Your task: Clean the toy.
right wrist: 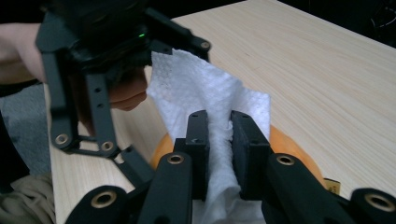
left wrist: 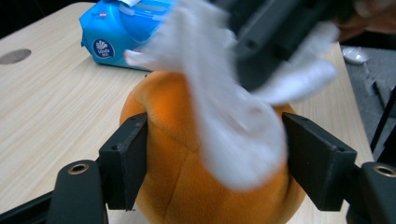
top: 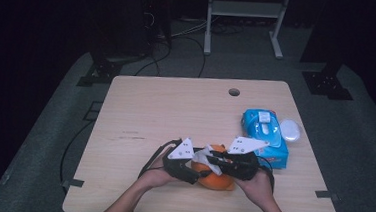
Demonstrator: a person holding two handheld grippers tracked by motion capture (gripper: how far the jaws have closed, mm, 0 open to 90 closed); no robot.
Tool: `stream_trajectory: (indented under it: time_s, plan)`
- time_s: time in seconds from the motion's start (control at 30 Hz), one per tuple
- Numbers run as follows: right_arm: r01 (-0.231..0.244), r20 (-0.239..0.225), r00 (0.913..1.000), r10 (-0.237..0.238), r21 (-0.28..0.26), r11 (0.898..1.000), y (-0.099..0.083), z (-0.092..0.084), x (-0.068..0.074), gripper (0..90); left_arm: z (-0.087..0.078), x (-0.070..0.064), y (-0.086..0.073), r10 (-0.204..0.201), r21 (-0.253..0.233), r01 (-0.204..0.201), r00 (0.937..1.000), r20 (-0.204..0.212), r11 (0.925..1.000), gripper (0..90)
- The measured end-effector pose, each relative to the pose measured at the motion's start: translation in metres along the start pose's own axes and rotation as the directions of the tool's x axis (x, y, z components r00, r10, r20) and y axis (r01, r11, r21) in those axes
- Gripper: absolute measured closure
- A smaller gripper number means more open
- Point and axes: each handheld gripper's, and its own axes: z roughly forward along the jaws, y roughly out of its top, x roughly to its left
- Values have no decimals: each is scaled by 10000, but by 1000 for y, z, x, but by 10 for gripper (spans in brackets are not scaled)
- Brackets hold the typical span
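Note:
An orange plush ball (top: 216, 180) sits near the table's front edge. My left gripper (top: 198, 174) comes at it from the left. In the left gripper view the two black jaws press on the sides of the plush ball (left wrist: 173, 140), so the left gripper (left wrist: 217, 158) is shut on it. A white wipe (left wrist: 224, 116) is draped over the top of the ball. My right gripper (right wrist: 219, 135) is shut on this wipe (right wrist: 205, 88), its pads pinching a fold just above the ball (right wrist: 285, 144). The right gripper (top: 211, 160) reaches in from the right.
A blue pack of wipes (top: 265, 134) lies to the right of the grippers, with a white oval lid (top: 289, 129) beside it. A cable hole (top: 234, 92) is near the table's far edge. A metal frame (top: 245, 10) and cables stand on the floor behind.

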Motion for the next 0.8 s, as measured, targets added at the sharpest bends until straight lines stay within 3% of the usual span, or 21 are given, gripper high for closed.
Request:
stream_trajectory:
  time_s: [0.07, 0.1, 0.2, 0.23, 0.3, 0.4, 0.43, 0.5, 0.57, 0.63, 0.67, 0.7, 0.73, 0.77, 0.8]
  plan:
    - [-214, -56, 9998, 213, -78, 9997, -1, -1, -5, 769, 0, 0, 0, 15, -33, -15, 10000, 38, 10000, 274]
    - [-543, 85, 9985, 544, -157, 9984, -3, -4, -13, 769, 0, 0, -1, 147, -75, -146, 9998, 93, 9999, 274]
    - [-754, 289, 9967, 755, -48, 9971, -7, -6, -22, 769, 0, 2, -3, 68, -72, -67, 9999, 118, 10000, 243]
    - [-956, 395, 9947, 948, 173, 9953, -14, -5, -30, 769, 0, 7, -5, -377, -163, 380, 9992, 160, 9991, 214]
    - [-1194, 266, 9926, 1187, 293, 9924, -19, -4, -34, 769, -1, 13, -7, -1068, -330, 1084, 9932, 461, 9936, 182]
    - [-1130, 280, 9933, 1121, 337, 9930, -20, -3, -31, 769, -3, 18, -7, -2106, -543, 2156, 9738, 856, 9750, 164]
    - [-1076, 297, 9939, 1065, 371, 9935, -19, -3, -29, 770, -4, 19, -7, -2175, -519, 2225, 9721, 881, 9736, 171]
    - [-966, 267, 9951, 956, 425, 9944, -18, -3, -26, 770, -4, 20, -10, -2016, -496, 2065, 9754, 889, 9772, 226]
    - [-952, 253, 9952, 943, 408, 9946, -17, -3, -24, 773, -4, 20, -11, -2076, -491, 2127, 9738, 932, 9759, 250]
    - [-864, 127, 9962, 860, 327, 9957, -14, -3, -18, 773, -4, 17, -10, -1751, -428, 1789, 9813, 797, 9829, 281]
    - [-864, 127, 9962, 860, 327, 9957, -14, -3, -18, 773, -4, 17, -10, -1751, -428, 1789, 9813, 797, 9829, 294]
    - [-730, -181, 9971, 733, 178, 9972, -9, -2, -11, 773, -4, 13, -8, -1276, -399, 1306, 9893, 703, 9906, 306]
    - [-730, -181, 9971, 733, 178, 9972, -9, -2, -11, 773, -4, 13, -8, -1276, -399, 1306, 9893, 703, 9906, 310]
    - [-464, -156, 9988, 466, 139, 9988, -6, -1, -6, 773, -3, 10, -7, -760, -294, 776, 9956, 544, 9965, 316]
    - [-342, -58, 9994, 342, 140, 9993, -5, 0, -6, 773, -4, 9, -7, -627, -282, 642, 9967, 518, 9975, 319]
